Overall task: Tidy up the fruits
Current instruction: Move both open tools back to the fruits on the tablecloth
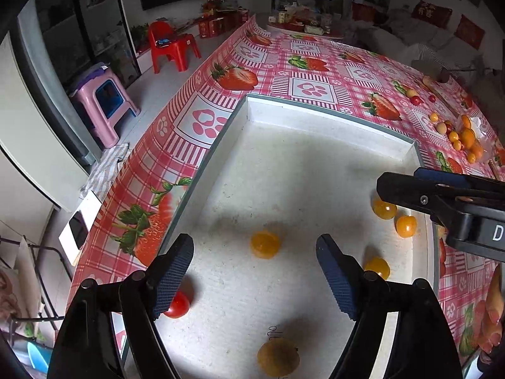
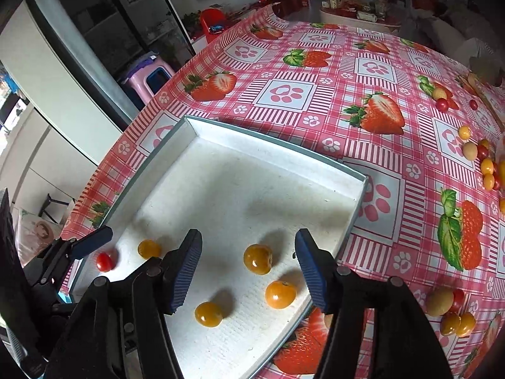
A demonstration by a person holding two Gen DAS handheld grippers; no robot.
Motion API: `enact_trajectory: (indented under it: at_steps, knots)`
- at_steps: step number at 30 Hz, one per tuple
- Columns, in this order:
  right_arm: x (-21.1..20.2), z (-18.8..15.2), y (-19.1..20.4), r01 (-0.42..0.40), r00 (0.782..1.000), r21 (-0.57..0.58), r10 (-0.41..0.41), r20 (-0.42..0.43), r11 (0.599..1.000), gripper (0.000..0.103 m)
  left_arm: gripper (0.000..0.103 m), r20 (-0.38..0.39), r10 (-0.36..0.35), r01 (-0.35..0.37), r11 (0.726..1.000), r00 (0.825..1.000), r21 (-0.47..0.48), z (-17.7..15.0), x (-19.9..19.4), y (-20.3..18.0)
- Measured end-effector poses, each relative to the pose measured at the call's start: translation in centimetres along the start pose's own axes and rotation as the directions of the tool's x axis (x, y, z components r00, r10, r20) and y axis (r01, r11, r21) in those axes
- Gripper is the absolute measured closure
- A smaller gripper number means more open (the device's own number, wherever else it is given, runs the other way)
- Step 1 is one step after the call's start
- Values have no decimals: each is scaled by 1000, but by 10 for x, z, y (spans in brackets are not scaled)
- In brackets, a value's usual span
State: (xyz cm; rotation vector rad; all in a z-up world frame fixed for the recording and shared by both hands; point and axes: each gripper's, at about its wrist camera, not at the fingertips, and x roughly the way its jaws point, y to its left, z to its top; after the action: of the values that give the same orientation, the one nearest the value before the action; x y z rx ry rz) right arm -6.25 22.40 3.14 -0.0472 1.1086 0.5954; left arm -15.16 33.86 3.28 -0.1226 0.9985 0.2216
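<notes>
A white tray (image 1: 331,117) with a grey rim lies on the strawberry-print tablecloth. Inside it are several orange fruits, one red cherry tomato (image 1: 178,304) and a dull yellow fruit (image 1: 277,358). My left gripper (image 1: 255,241) hangs open over the tray, and an orange fruit (image 1: 265,244) rests on the tray floor between its fingers, untouched. My right gripper (image 2: 248,237) is open above the tray's near right part, with an orange fruit (image 2: 258,259) lying free between its pads. Two more orange fruits (image 2: 280,294) sit close by. The right gripper (image 1: 399,179) also shows from the side in the left wrist view.
Loose orange, red and pale fruits (image 2: 486,164) lie scattered on the cloth to the right, with another cluster (image 2: 442,300) by the tray's near right corner. The table edge (image 1: 151,164) drops off on the left, with a pink stool (image 1: 104,107) and a red chair (image 1: 170,45) on the floor.
</notes>
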Motion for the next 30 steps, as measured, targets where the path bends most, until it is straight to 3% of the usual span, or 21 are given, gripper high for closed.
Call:
enact_trajectory:
  at_steps: [3,10,21,30]
  knots:
    - [-19,-3,-6,-15,999,24,14,35,1000,23,22,13,-10,10,1000,1000,3,-1,-8,-5]
    - [-57,-27,-37,-2,997,82,-4,75,997,23,22,50,-48,45,997,998,60,-2,-32,-37]
    - [-96,-91,-117,120,989,181,-133,58,976,23,22,64,-125,110,973,990,203,-9,-51,-117]
    - [-115,-126,-173,219,971,236,-235,42,947,23,22,29,-160,144,941,987,306,-14,-39,-182]
